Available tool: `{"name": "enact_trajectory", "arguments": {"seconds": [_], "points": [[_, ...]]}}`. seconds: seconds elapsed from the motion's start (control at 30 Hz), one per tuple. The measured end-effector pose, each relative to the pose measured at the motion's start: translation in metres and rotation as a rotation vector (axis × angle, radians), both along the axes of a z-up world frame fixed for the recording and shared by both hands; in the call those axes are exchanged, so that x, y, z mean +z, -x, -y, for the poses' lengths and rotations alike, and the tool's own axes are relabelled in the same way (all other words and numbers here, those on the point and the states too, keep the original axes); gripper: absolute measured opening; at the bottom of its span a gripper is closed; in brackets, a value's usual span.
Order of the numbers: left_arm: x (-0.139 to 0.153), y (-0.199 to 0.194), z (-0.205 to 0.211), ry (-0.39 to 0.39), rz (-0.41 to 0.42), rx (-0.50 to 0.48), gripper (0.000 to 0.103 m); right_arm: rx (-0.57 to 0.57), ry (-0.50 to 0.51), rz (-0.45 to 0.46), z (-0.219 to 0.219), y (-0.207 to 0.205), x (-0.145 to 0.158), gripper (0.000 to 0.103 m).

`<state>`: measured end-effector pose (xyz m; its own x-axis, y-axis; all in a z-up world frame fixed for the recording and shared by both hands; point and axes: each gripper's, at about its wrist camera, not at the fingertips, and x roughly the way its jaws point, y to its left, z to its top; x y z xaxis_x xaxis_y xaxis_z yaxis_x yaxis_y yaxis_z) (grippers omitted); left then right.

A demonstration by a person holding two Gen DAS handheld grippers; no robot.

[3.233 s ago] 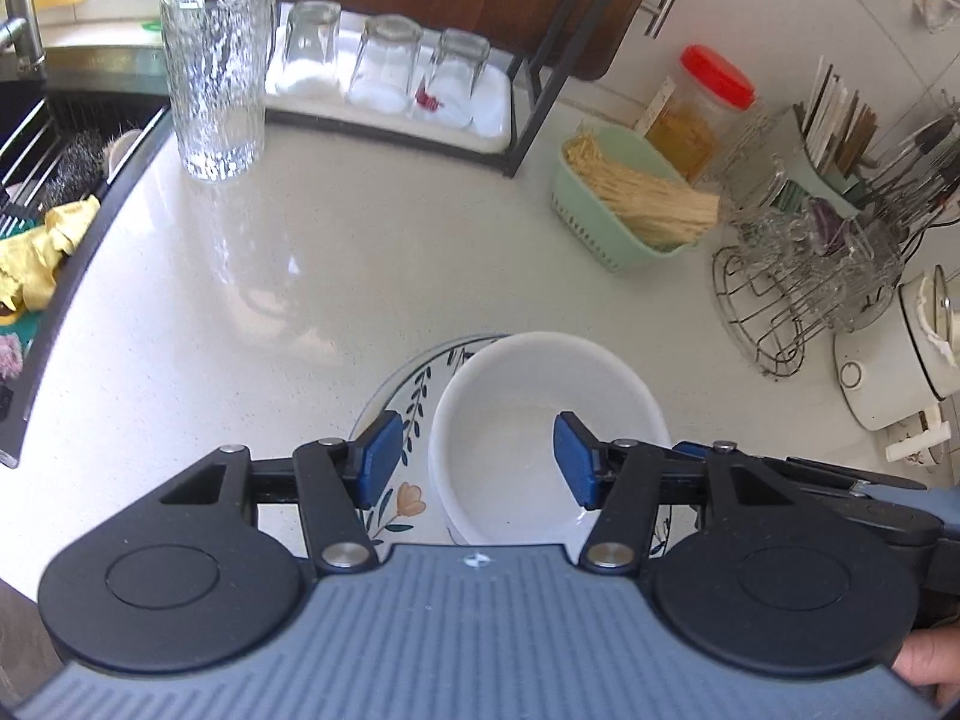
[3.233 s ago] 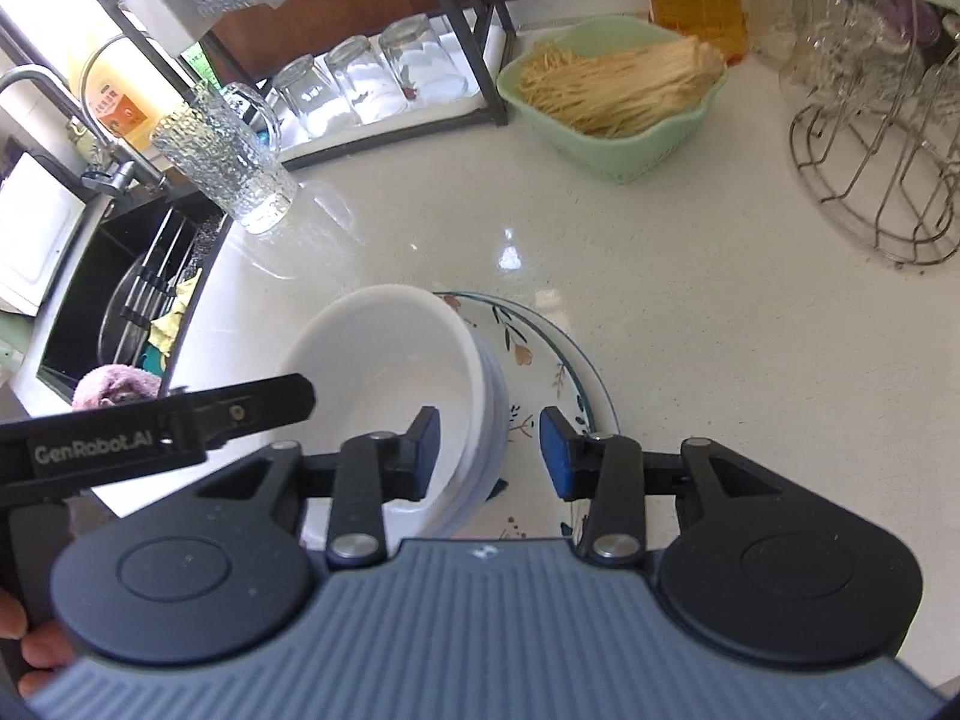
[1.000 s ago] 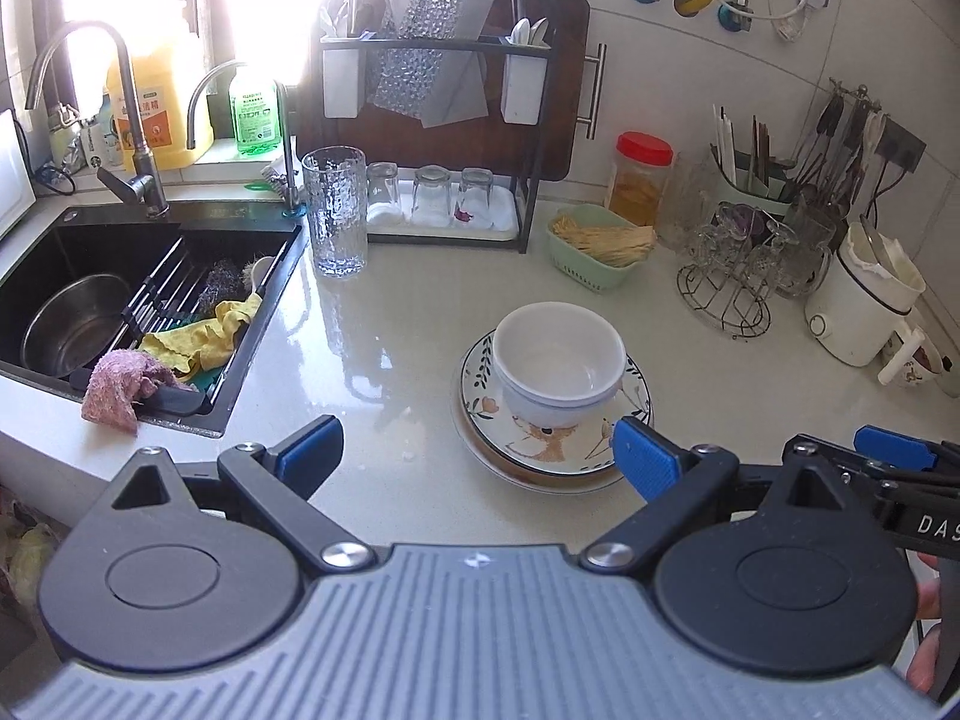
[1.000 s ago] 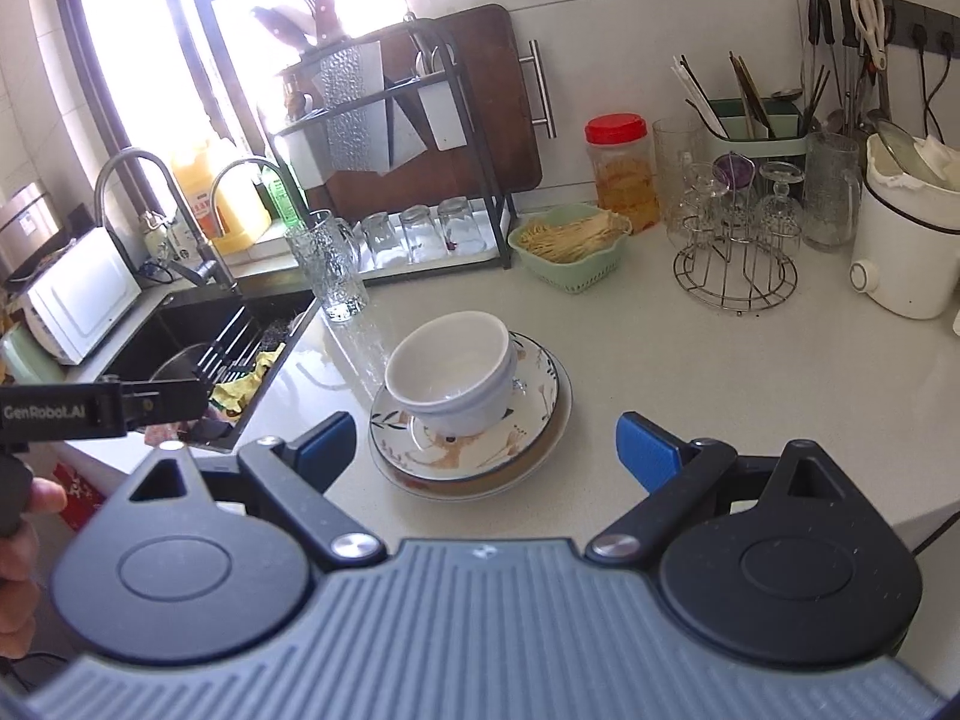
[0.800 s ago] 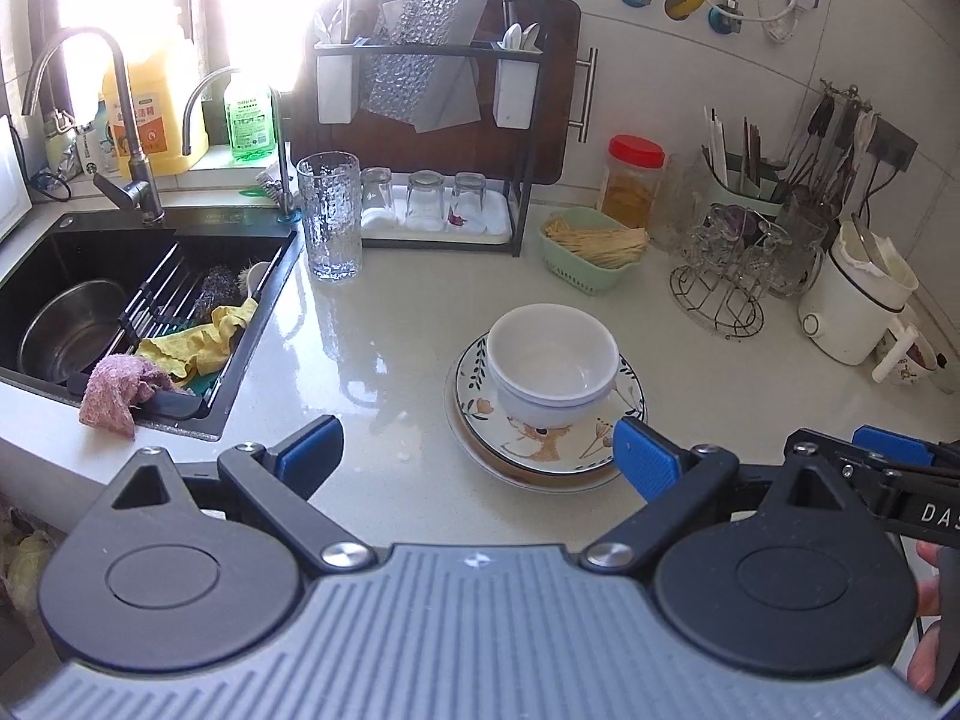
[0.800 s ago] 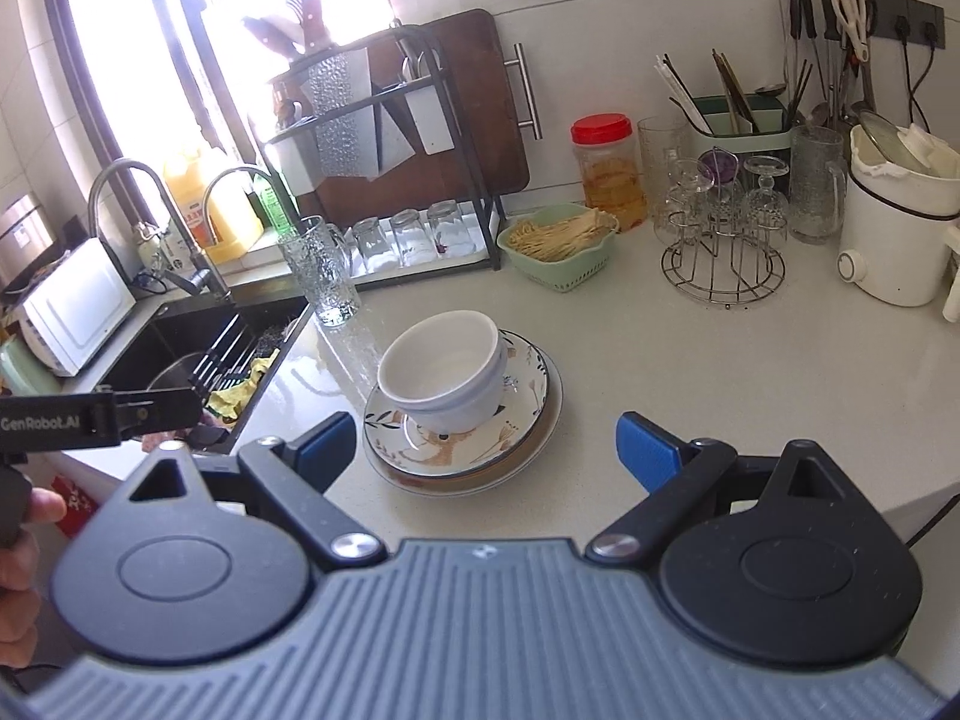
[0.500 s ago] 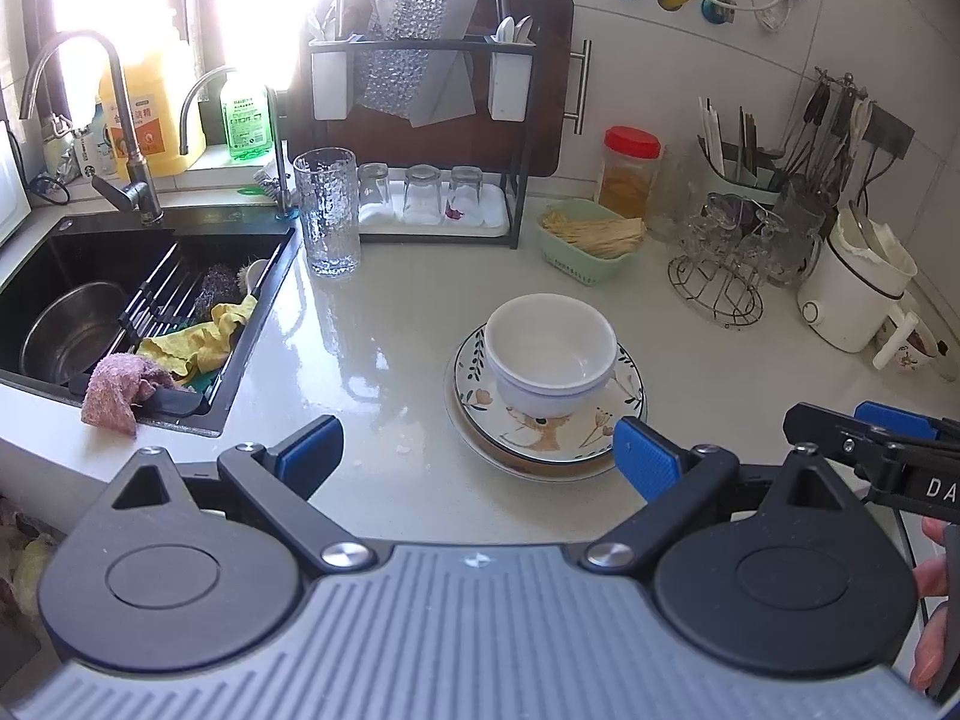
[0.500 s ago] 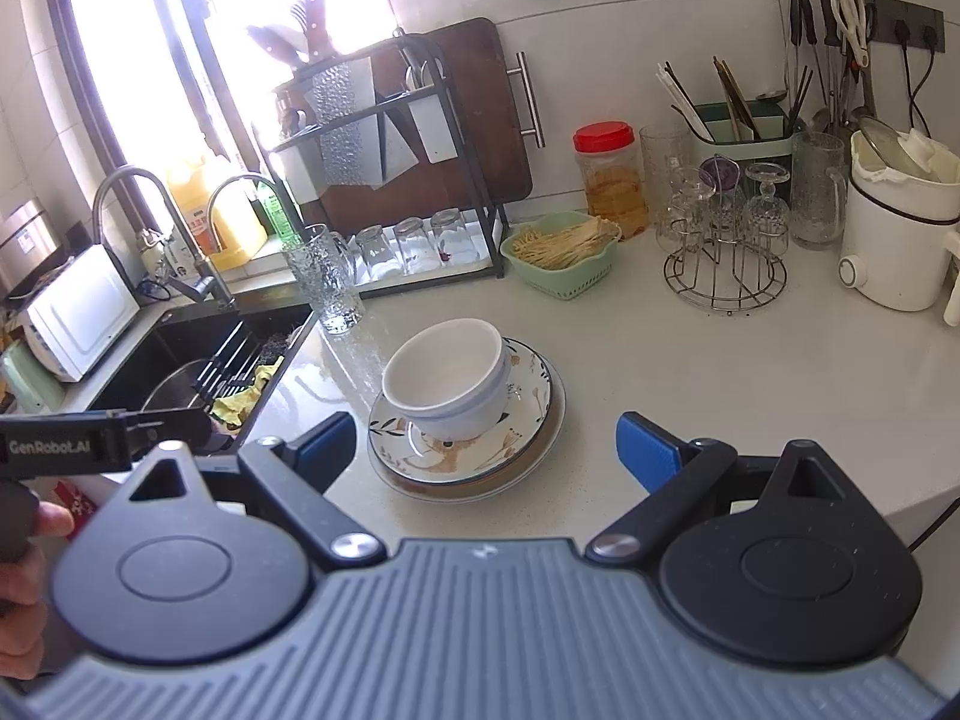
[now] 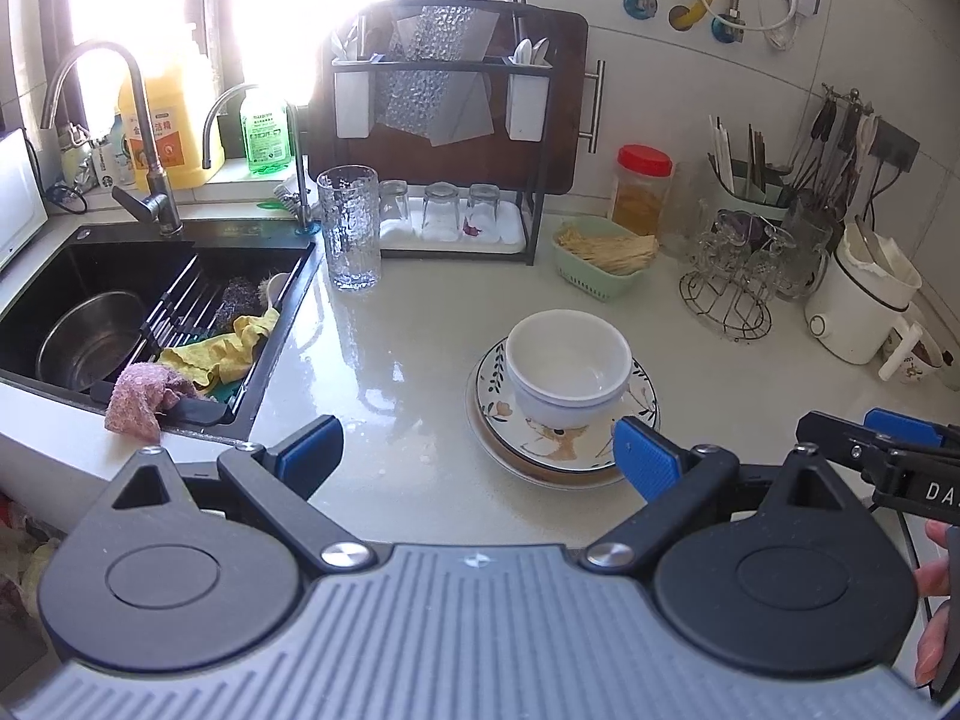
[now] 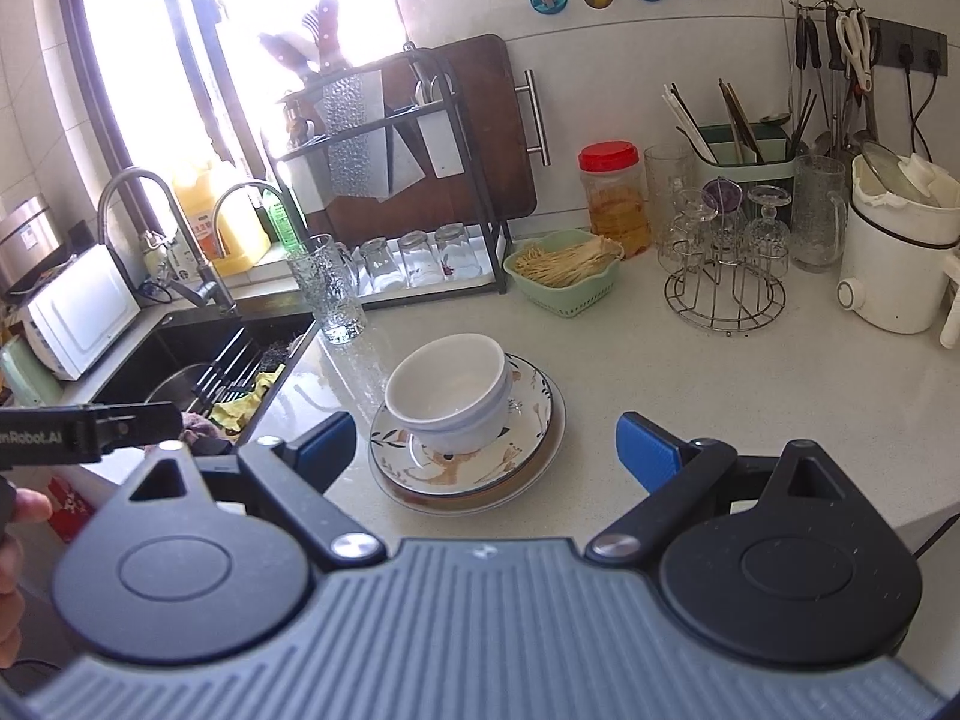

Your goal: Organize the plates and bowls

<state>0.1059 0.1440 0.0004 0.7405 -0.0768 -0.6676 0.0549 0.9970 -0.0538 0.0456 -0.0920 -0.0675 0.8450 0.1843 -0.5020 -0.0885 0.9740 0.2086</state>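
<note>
Two white bowls (image 9: 567, 369) (image 10: 447, 384) are sitting nested one inside the other, glossy and plain, the inner one showing only as a second rim line under the outer. They are resting on a floral plate (image 9: 639, 414) (image 10: 534, 405) with dark leaf sprigs round its edge and an orange deer-like figure near its front, and that plate is lying on a wider brownish plate (image 9: 543, 471) (image 10: 480, 501) whose edge is peeking out below. The whole stack is standing on the pale table (image 9: 420, 330) (image 10: 690, 384), just ahead of both tongs.

The left tongs (image 9: 477, 456) are gaping wide and holding nothing, with the stack lying ahead toward their right blue pad. The right tongs (image 10: 486, 450) are likewise spread wide and empty, with the stack ahead toward their left pad. Each pair is showing at the edge of the other's view, gripped by a hand (image 9: 933, 612) (image 10: 15, 546).

Beyond the stack a green basket of pale sticks (image 9: 600, 258) (image 10: 567, 276) is sitting, and a tall textured glass (image 9: 349, 228) (image 10: 329, 288) is standing further left. Far left of the left tongs a black sink (image 9: 120, 276) is holding a steel pot (image 9: 90, 339) and a yellow cloth (image 9: 231, 348).
</note>
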Motion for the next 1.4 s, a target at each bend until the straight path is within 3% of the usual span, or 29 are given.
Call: {"name": "enact_trajectory", "arguments": {"seconds": [0.5, 1.4], "points": [[-0.001, 0.004, 0.021, -0.019, -0.005, -0.054, 0.098, -0.011, 0.006, 0.024, 0.005, 0.010, 0.003, 0.095], [-0.006, 0.005, 0.019, 0.007, -0.001, -0.069, 0.098, -0.023, 0.018, 0.019, 0.005, 0.016, -0.001, 0.095]]}}
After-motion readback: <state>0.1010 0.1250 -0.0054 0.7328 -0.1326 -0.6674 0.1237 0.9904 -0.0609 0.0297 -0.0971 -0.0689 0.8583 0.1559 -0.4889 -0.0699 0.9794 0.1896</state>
